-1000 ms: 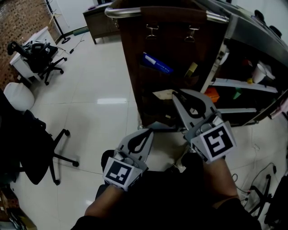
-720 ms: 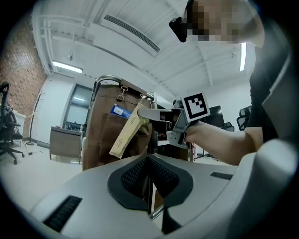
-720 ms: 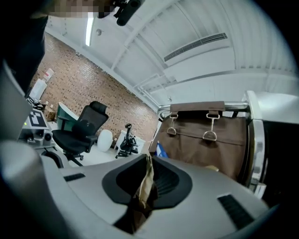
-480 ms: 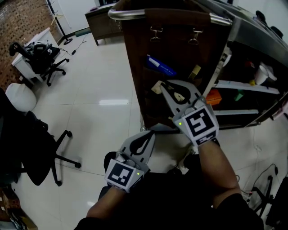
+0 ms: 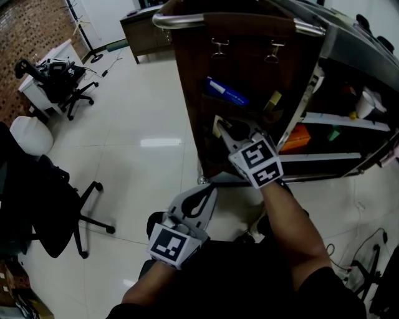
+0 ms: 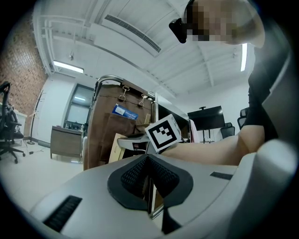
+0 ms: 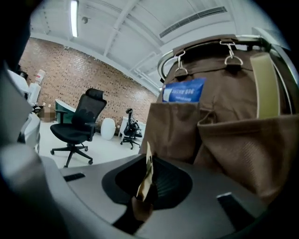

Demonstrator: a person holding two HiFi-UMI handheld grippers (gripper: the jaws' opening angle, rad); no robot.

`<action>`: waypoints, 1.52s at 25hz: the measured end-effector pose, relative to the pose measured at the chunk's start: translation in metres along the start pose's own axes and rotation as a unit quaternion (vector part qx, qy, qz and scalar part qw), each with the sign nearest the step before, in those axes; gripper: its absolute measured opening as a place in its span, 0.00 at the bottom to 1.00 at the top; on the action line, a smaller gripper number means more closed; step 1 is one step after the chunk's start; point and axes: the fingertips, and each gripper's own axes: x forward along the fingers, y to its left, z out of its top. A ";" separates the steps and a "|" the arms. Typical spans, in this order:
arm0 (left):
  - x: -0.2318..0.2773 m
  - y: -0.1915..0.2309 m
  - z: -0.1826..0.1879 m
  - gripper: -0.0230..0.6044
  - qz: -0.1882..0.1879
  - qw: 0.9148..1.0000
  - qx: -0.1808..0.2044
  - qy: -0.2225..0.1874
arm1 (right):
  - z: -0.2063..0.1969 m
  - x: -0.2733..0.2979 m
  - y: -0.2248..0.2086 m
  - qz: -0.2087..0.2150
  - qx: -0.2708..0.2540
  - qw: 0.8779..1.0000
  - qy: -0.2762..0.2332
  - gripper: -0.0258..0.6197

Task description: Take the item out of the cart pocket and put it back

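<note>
My right gripper (image 5: 224, 129) is shut on a thin tan paper item (image 5: 216, 124), held edge-up against the brown fabric pocket panel (image 5: 249, 62) of the cart. In the right gripper view the item (image 7: 146, 179) stands between the pads, right before the lower pockets (image 7: 233, 144). A blue card (image 5: 227, 92) sticks out of an upper pocket, and a yellowish strip (image 5: 272, 99) out of another. My left gripper (image 5: 201, 194) hangs low by the person's lap, shut with nothing in it. From the left gripper view (image 6: 148, 186) the right gripper's marker cube (image 6: 163, 133) shows ahead.
The cart has a chrome handle rail (image 5: 187, 19) on top and open shelves (image 5: 336, 121) at its right with an orange thing (image 5: 296, 137) and a cup (image 5: 365, 103). Black office chairs (image 5: 56, 212) and a white stool (image 5: 28, 134) stand left on the glossy floor.
My right gripper has moved left and forward with the tan item, from below the panel up to the lower pockets. The left gripper has hardly moved.
</note>
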 end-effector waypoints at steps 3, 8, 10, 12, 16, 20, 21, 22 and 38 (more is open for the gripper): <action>0.000 -0.001 -0.001 0.04 0.000 1.000 -0.002 0.000 | -0.014 0.012 0.002 0.004 0.001 1.000 0.016 0.12; -0.002 -0.001 -0.003 0.04 0.001 1.000 -0.003 0.002 | -0.030 0.024 0.004 0.006 0.008 0.999 0.033 0.12; -0.002 0.000 -0.002 0.04 0.002 1.000 -0.003 0.002 | -0.038 0.029 0.004 0.007 0.013 0.999 0.042 0.12; -0.002 0.001 -0.002 0.04 0.002 1.000 -0.004 0.002 | -0.049 0.033 0.005 0.008 0.019 0.998 0.054 0.12; -0.003 0.000 -0.002 0.04 0.002 1.000 -0.004 0.002 | -0.068 0.041 0.011 0.009 0.013 0.997 0.076 0.12; -0.003 -0.001 -0.003 0.04 0.002 1.000 -0.005 0.002 | -0.075 0.045 0.019 0.013 -0.018 0.996 0.090 0.13; -0.003 -0.001 -0.003 0.04 0.002 1.000 -0.005 0.003 | -0.076 0.045 0.020 0.013 -0.022 0.995 0.093 0.14; -0.002 -0.001 -0.003 0.04 0.001 1.000 -0.006 0.004 | -0.076 0.045 0.020 0.013 -0.024 0.995 0.095 0.14; 0.000 -0.010 -0.001 0.04 -0.005 1.000 -0.002 0.004 | 0.029 -0.040 0.014 0.033 0.077 0.995 -0.062 0.10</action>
